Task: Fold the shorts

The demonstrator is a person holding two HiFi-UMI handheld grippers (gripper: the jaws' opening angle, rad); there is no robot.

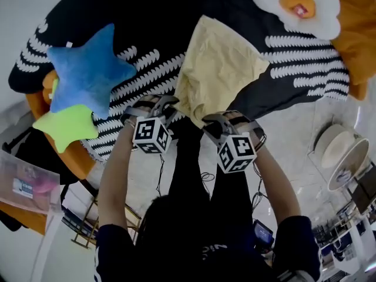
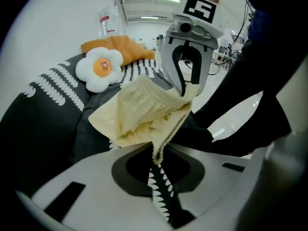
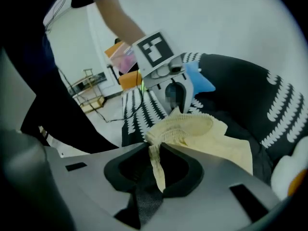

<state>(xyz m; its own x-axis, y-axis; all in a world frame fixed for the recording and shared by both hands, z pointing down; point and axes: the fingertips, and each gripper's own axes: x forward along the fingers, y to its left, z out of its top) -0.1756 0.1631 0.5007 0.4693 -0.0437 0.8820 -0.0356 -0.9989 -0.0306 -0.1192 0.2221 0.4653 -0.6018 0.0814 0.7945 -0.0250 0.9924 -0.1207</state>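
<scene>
Yellow shorts (image 1: 218, 75) lay mid-frame, waistband (image 2: 166, 129) pinched in fingers of my left gripper (image 2: 158, 154) and right gripper (image 3: 155, 153). First fold, I judged; next, lift toward upper hem.

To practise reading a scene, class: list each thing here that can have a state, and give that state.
Yellow shorts: spread on the black blanket, near edge gripped at two points.
Left gripper: shut on the shorts.
Right gripper: shut on the shorts.
Blue star cushion: lying untouched.
</scene>
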